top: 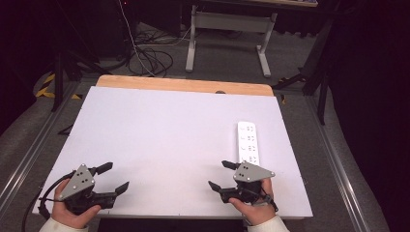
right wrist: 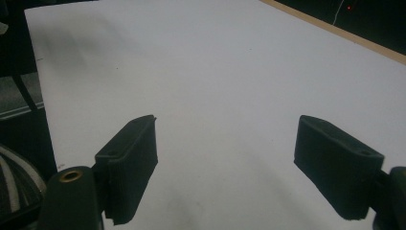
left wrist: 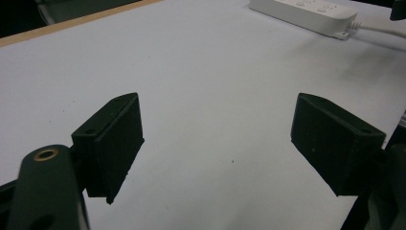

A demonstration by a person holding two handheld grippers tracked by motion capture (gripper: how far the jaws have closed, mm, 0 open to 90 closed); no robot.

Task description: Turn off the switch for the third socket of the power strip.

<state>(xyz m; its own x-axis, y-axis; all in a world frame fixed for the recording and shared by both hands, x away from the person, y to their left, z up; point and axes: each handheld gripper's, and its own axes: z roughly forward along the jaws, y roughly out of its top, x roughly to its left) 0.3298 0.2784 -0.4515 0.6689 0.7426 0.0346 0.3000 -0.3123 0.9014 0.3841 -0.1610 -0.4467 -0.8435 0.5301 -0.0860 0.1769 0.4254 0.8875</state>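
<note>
Both grippers low over white table (top: 159,125), jaws spread, nothing between. Right gripper (top: 221,175) sits just beside power strip (top: 247,141), strip ahead on its outer side. Left gripper (top: 113,177) well apart from strip.

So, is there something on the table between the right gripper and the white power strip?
Nothing visible. The right gripper is open over the bare white table, and the power strip lies just beyond it, toward the far right side, with only table surface between them.
</note>
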